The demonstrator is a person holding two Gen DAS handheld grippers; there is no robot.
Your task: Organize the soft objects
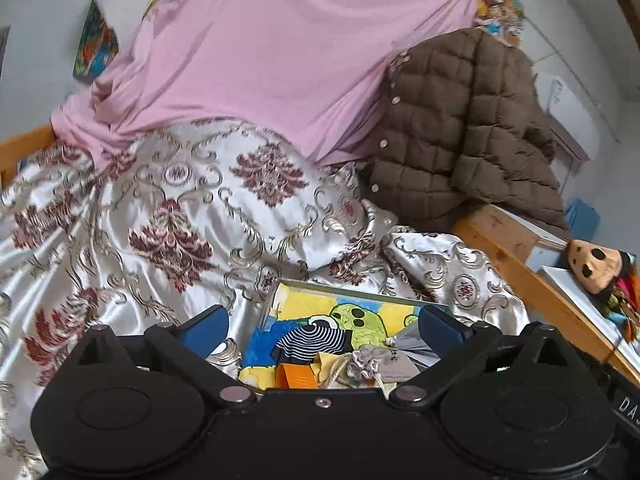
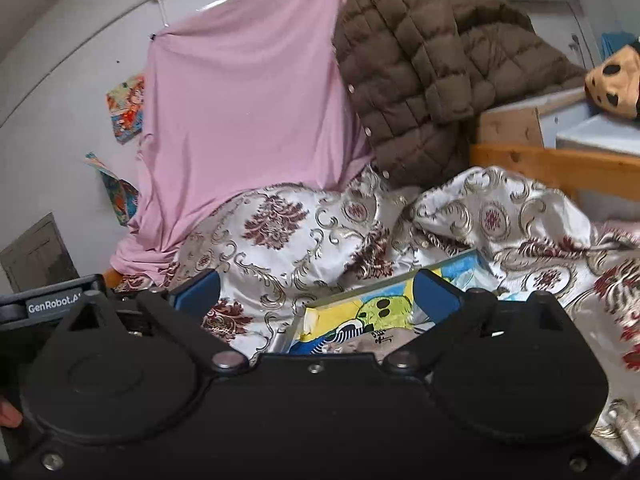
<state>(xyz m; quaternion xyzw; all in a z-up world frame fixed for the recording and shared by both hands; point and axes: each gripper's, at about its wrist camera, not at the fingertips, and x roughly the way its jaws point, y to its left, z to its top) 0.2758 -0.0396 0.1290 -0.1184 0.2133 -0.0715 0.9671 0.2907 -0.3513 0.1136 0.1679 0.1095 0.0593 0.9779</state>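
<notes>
Bed, covered by a rumpled white satin bedspread [image 1: 168,216] with maroon and gold damask figures; a matching pillow [image 1: 256,196] lies against a pink sheet [image 1: 280,48] hung over the wall behind. Shallow open box [image 1: 344,300], printed yellow and blue with a green cartoon figure, sits on the bedspread directly under both tools; it holds small soft items: a navy-and-white striped piece [image 1: 312,340], an orange strap [image 1: 296,376], a grey drawstring pouch [image 1: 376,360]. Left tool [image 1: 324,326]: blue fingers spread wide, released, holding nothing, straddling the box. Right tool [image 2: 316,292]: likewise spread wide and empty, its right finger over the box's far corner. Brown quilted snap-button jacket [image 1: 460,128] is heaped at the bed's corner, draped over the wooden bed frame [image 1: 520,264]. The rail bounds the bed on the right; beyond it, a spotted orange plush toy [image 1: 596,268] rests on a white surface. Open bedspread lies to the left of the box. Colourful pictures [image 1: 96,44] hang on the wall. Legible writing: "GenRobot.A" on a black body [image 2: 54,304] at the left edge of the right wrist view; "DA" partly visible at the lower right of the left wrist view.
</notes>
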